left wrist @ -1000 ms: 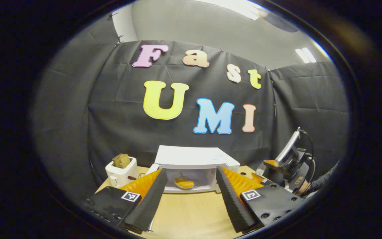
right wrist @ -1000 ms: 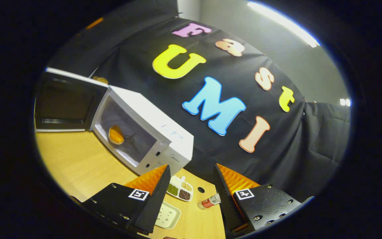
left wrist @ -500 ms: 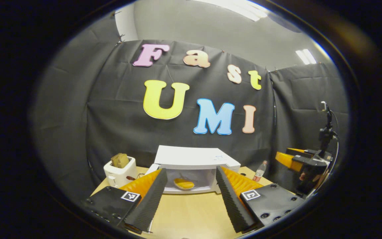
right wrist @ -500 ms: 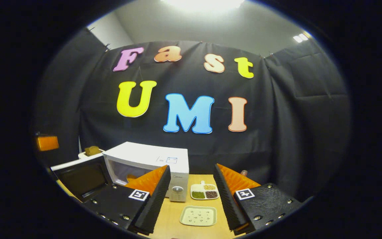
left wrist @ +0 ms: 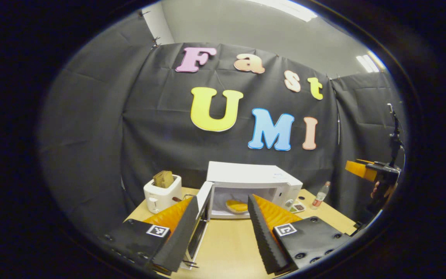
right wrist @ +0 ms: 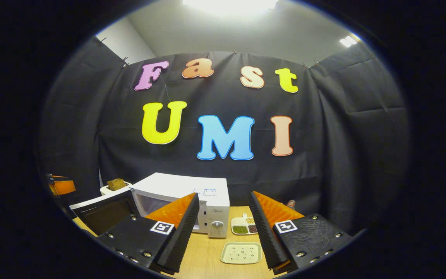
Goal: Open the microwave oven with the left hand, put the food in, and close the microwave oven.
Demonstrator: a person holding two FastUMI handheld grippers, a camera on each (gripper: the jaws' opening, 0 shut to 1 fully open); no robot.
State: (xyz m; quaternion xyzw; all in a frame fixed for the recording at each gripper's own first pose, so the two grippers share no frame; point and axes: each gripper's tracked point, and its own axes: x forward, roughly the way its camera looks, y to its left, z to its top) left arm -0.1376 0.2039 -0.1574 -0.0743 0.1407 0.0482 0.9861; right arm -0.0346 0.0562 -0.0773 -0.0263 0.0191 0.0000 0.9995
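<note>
While the microwave oven (left wrist: 252, 188) stands door (left wrist: 201, 217) ajar on the worktop (left wrist: 229, 244), food (left wrist: 237, 206) sits inside, ahead of left gripper (left wrist: 219, 228), wide open, empty. Right gripper (right wrist: 225, 232): open, empty, w/ tray (right wrist: 241, 252) between fingers; oven front-left.

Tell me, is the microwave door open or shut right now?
Open. The microwave door is swung out to the side, leaving the cavity exposed with the yellow food inside.

Staged kitchen corner in a recording booth

Black cloth wall (right wrist: 343, 155) behind a pale wooden table (left wrist: 227, 244); white box microwave oven (left wrist: 252, 178), white toaster (left wrist: 162, 192); grey office ceiling with strip lights (left wrist: 285, 7).
</note>
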